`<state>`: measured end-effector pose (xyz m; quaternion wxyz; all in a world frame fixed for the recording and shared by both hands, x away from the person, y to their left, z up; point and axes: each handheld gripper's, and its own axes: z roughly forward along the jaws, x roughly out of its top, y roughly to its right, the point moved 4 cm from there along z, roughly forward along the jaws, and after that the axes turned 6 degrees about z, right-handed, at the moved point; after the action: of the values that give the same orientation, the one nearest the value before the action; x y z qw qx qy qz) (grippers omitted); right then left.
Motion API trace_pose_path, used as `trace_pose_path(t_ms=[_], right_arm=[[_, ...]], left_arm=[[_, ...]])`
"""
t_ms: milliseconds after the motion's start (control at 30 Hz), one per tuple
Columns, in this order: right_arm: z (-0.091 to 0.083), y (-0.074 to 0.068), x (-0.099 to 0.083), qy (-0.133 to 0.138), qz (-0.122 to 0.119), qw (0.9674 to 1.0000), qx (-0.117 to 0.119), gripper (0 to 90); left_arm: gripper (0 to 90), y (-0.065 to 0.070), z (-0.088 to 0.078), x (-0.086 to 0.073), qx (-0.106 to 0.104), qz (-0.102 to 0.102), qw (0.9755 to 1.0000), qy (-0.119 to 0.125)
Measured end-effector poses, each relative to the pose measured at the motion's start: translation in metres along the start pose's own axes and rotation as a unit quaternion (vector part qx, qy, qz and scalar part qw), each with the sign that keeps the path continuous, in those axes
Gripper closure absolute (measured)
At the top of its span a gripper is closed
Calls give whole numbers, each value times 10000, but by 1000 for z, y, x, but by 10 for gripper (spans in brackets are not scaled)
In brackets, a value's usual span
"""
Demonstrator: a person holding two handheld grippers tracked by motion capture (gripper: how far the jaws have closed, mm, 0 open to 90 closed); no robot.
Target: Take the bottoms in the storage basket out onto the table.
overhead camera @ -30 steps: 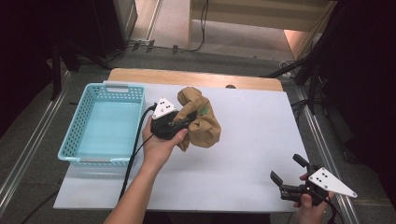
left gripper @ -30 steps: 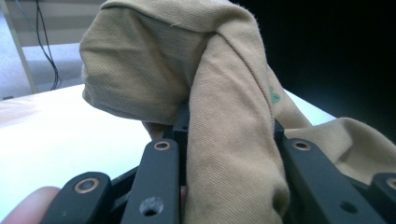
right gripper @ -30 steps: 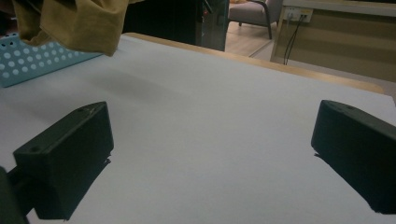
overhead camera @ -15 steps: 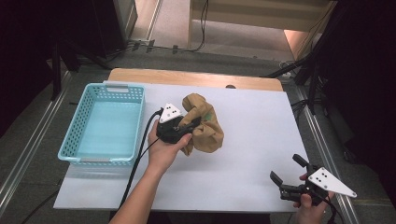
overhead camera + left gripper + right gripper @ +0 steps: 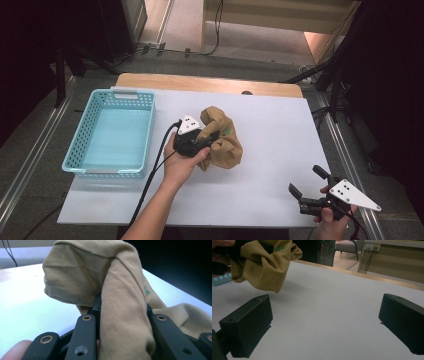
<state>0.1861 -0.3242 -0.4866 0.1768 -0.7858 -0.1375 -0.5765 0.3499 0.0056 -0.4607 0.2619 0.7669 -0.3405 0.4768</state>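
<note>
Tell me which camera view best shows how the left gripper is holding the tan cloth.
The left gripper view: the tan cloth bunches between the black jaws, clamped. The high view shows the left gripper at the cloth's edge beside the blue basket. The right gripper view shows the cloth farther off.

The white table top (image 5: 280, 150) lies bare between the right gripper (image 5: 309, 186) and the bunched tan cloth (image 5: 225, 142), so there is open passage across that stretch; ahead of the right gripper's spread jaws nothing stands on the surface until the cloth, well off to their left in the right gripper view; the left gripper (image 5: 206, 141) is clamped on the cloth, which drapes over its jaws and blocks the way straight ahead of them; just to that gripper's left the blue basket (image 5: 145, 150) walls off that side; its cable (image 5: 155, 165) trails between basket and forearm, narrowing that gap.
</note>
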Motion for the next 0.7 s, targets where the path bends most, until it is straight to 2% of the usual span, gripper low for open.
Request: trace_pose_path(t_ms=[200, 700], right_arm=[[0, 1, 0, 1, -5, 10000, 0, 0], [0, 1, 0, -8, 1, 10000, -6, 0]], left_arm=[[683, 3, 5, -4, -7, 66, 9999, -104], [682, 7, 17, -16, -91, 48, 9995, -303]])
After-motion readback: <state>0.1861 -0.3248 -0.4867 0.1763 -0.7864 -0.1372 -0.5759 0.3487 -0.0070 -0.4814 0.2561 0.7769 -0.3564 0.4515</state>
